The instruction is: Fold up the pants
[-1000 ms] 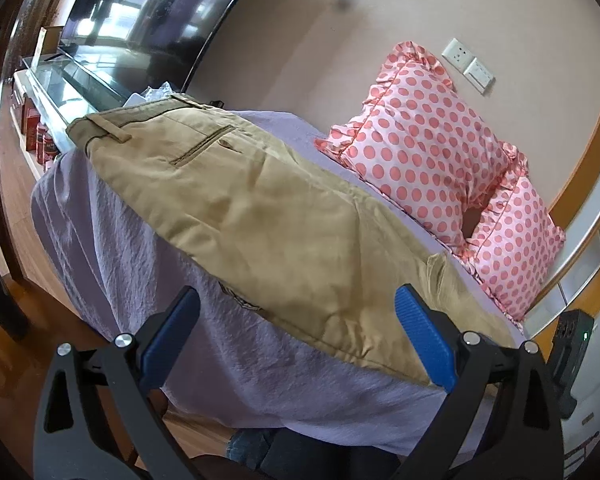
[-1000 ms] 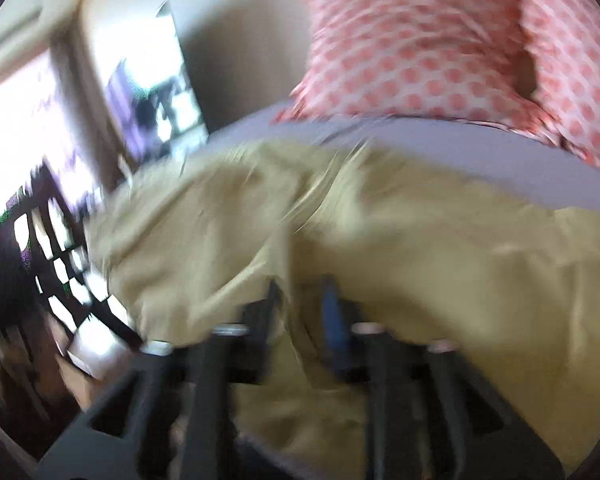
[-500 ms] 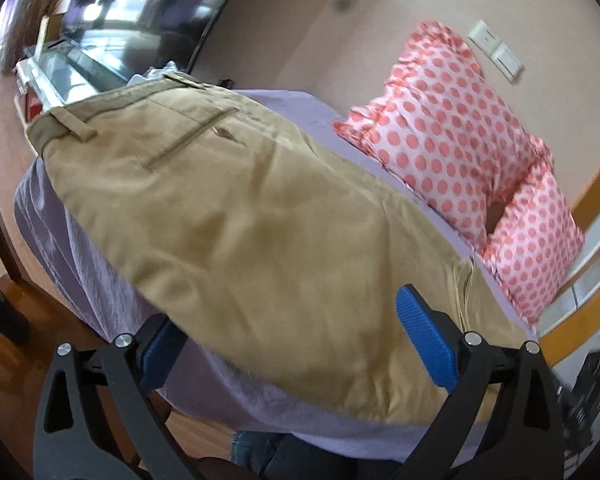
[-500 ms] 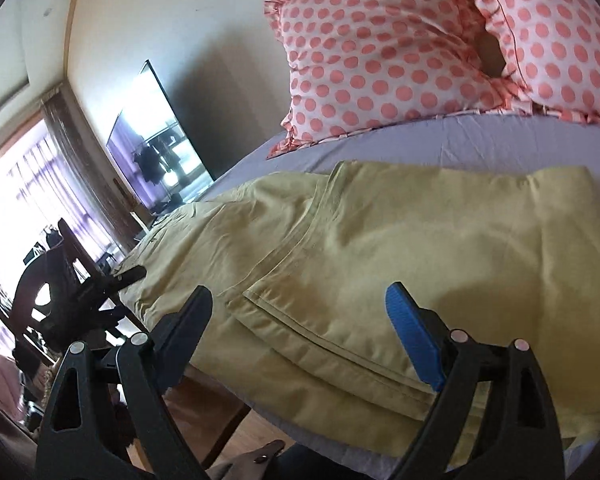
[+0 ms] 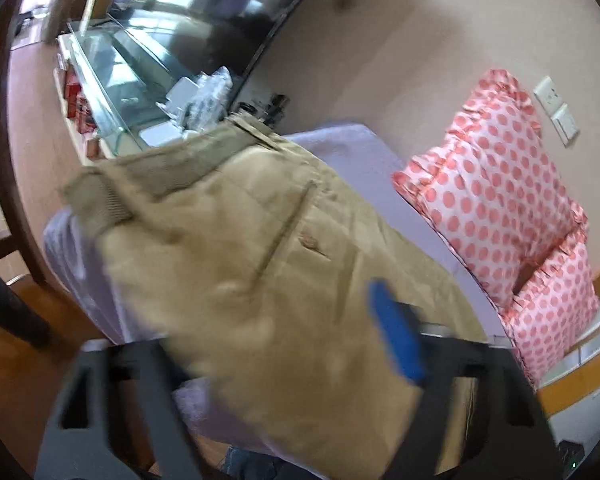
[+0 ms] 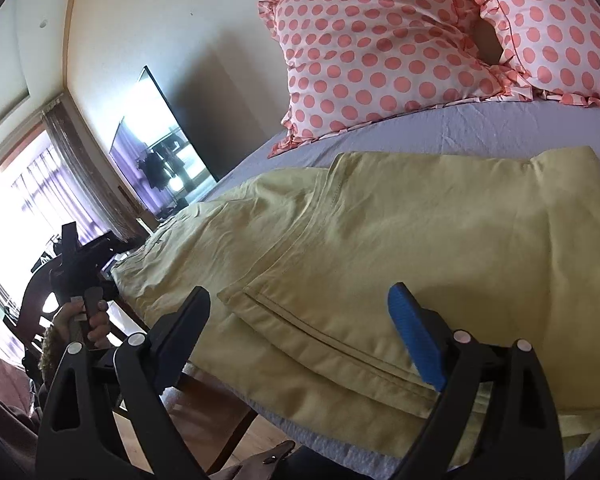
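Tan pants (image 6: 400,240) lie on a lavender bed sheet (image 6: 480,128), the leg ends folded over onto the upper part, hems near the bed's front edge. My right gripper (image 6: 300,336) is open and empty, just in front of the hems. In the blurred left wrist view the waistband and back pocket of the pants (image 5: 260,260) fill the middle. My left gripper (image 5: 268,344) is open with the cloth's near edge between its fingers; the left finger is hidden behind the fabric. It also shows at the left of the right wrist view (image 6: 80,264), held by a hand.
Two pink polka-dot pillows (image 6: 380,48) lean on the wall at the back of the bed. A TV (image 6: 160,152) and a glass stand (image 5: 112,80) are beyond the waistband end. Wood floor (image 5: 32,380) lies below the bed edge.
My left gripper has pushed forward and toward the waistband, so the pants' edge now lies between its fingers. My right gripper opened, let go of the leg ends and drew back slightly.
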